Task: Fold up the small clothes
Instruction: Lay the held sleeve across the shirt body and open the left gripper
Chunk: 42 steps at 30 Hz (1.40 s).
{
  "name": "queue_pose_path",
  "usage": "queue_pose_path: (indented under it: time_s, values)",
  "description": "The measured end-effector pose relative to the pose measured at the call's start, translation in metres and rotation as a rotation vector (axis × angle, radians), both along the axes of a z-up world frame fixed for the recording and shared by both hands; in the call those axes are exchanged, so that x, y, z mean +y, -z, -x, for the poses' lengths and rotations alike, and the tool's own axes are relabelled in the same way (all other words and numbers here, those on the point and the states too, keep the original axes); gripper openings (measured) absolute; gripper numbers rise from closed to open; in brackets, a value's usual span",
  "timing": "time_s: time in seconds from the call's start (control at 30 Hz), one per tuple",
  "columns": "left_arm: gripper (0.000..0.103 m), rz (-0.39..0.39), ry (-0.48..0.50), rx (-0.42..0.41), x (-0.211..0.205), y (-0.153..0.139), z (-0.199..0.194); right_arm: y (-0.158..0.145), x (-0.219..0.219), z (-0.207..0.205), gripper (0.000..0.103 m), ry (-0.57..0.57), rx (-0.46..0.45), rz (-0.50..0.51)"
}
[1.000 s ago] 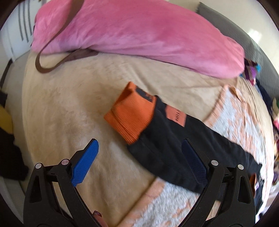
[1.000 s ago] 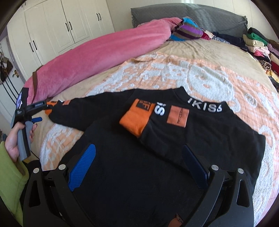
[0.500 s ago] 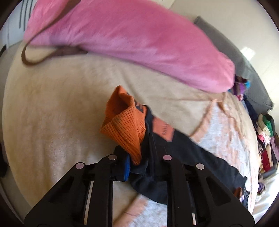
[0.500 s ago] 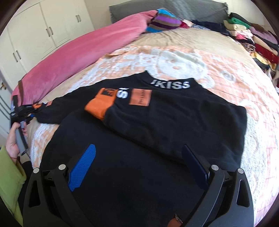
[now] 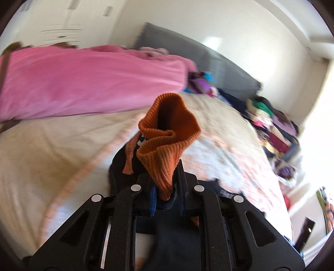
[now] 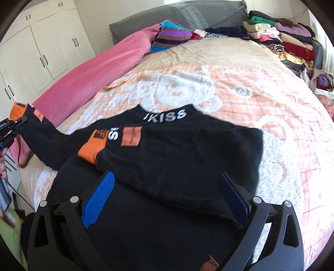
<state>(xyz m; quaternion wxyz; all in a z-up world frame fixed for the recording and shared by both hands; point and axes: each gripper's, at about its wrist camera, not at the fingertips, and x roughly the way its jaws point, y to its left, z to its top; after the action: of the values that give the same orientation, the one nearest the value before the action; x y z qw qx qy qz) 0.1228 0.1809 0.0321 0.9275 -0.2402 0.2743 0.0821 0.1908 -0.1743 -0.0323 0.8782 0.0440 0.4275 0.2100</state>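
Note:
A black sweater with orange cuffs and a white-lettered collar lies on the bed. One sleeve is folded across its chest, with its orange cuff at the left. My left gripper is shut on the other sleeve just below its orange cuff, which stands up above the jaws. In the right wrist view that gripper holds the sleeve lifted off the bed at the far left. My right gripper is open and empty, low over the sweater's lower body.
The bed carries a peach and white blanket. A long pink pillow lies along its left side. A striped cushion and piles of clothes sit near the grey headboard. White wardrobes stand left.
My left gripper closed on the left sleeve near its orange cuff, lifted it off the bed and swung toward the headboard. My right gripper stayed open and moved in lower over the sweater.

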Motion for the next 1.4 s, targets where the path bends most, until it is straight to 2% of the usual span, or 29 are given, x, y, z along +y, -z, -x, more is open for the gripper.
queue_pose_path:
  time_s: [0.1,0.23,0.4,0.57,0.73,0.9,1.07,1.13,1.23,1.4]
  values:
    - [0.009,-0.004,0.09,0.015,-0.041,0.0,-0.017,-0.005,-0.016,-0.004,0.098,0.034,-0.019,-0.019]
    - [0.009,-0.027,0.198,0.06,-0.096,0.016,-0.04,-0.01,-0.038,-0.009,0.098,0.083,-0.031,-0.046]
    - [0.007,-0.048,0.328,0.157,-0.153,0.058,-0.052,-0.014,-0.063,-0.015,0.098,0.138,-0.037,-0.091]
    - [0.007,-0.057,0.431,0.263,-0.19,0.099,-0.063,-0.013,-0.075,-0.017,0.098,0.162,-0.033,-0.11]
    - [0.008,-0.068,0.478,0.311,-0.2,0.12,-0.068,-0.008,-0.075,-0.018,0.098,0.155,-0.015,-0.117]
    - [0.026,-0.029,0.56,0.341,-0.212,0.131,-0.061,-0.002,-0.065,-0.019,0.098,0.123,0.009,-0.12]
    - [0.035,0.02,0.619,0.324,-0.207,0.122,-0.048,0.003,-0.056,-0.019,0.098,0.093,0.033,-0.129]
    - [0.036,0.009,0.62,0.307,-0.201,0.114,-0.044,0.005,-0.05,-0.018,0.098,0.071,0.051,-0.141]
    - [0.036,-0.035,0.567,0.277,-0.18,0.1,-0.039,0.01,-0.038,-0.016,0.098,0.029,0.081,-0.171]
    - [0.04,-0.109,0.389,0.265,-0.127,0.085,-0.039,0.025,-0.011,-0.015,0.098,-0.033,0.141,-0.163]
